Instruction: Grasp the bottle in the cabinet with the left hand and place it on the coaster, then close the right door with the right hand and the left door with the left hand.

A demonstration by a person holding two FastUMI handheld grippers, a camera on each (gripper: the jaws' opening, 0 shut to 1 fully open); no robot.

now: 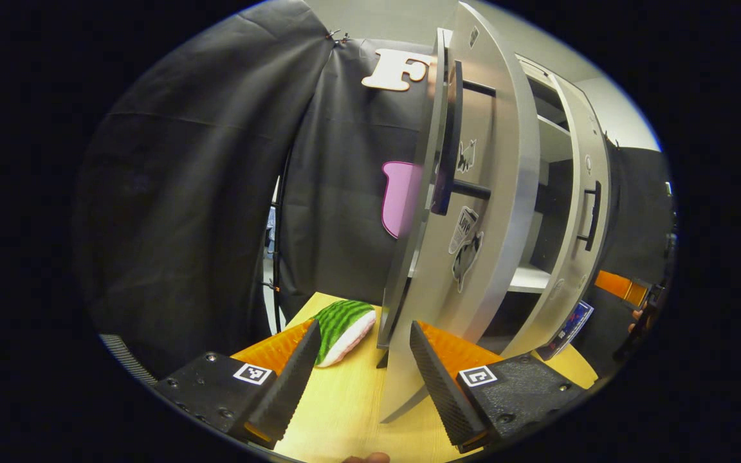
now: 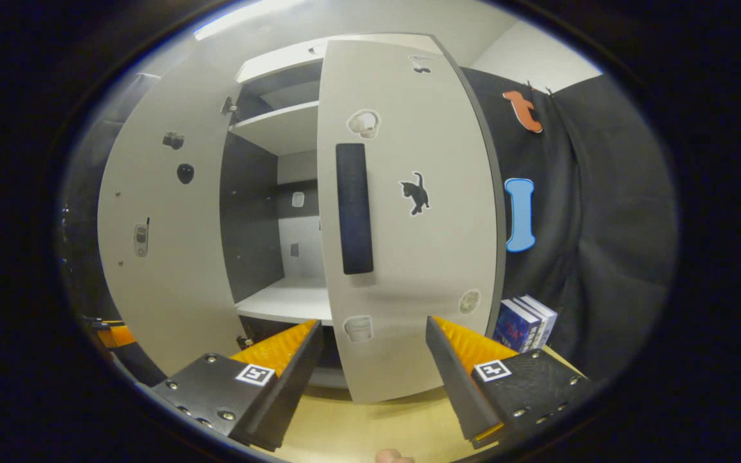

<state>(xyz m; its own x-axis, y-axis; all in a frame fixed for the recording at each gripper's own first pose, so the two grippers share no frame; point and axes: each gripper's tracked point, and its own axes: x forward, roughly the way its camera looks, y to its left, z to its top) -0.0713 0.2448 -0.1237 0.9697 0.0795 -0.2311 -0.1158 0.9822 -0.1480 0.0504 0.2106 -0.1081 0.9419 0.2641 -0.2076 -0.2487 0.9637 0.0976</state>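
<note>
In the left gripper view my left gripper (image 1: pixel 367 376) is open low over the wooden table (image 1: pixel 345 411), right before the cabinet's left door (image 1: pixel 493 193). That door stands open and nearly edge-on, its dark bar handle (image 1: pixel 451 138) above my fingers. The right door (image 1: pixel 579 212) is ajar farther off, with a white shelf (image 1: pixel 530 278) between the doors. In the right gripper view my right gripper (image 2: pixel 374 373) is open with nothing between its fingers, close to the right door (image 2: pixel 422 257) and below its dark handle (image 2: pixel 353 209). The left door (image 2: pixel 164 257) hangs open beside a bare white shelf (image 2: pixel 283 301).
A green striped watermelon-patterned soft thing (image 1: pixel 343 328) lies on the table left of the left door. Blue and white books (image 2: pixel 525 323) stand right of the cabinet. Black cloth walls close in on both sides. A hand (image 1: pixel 635 316) shows at the far right.
</note>
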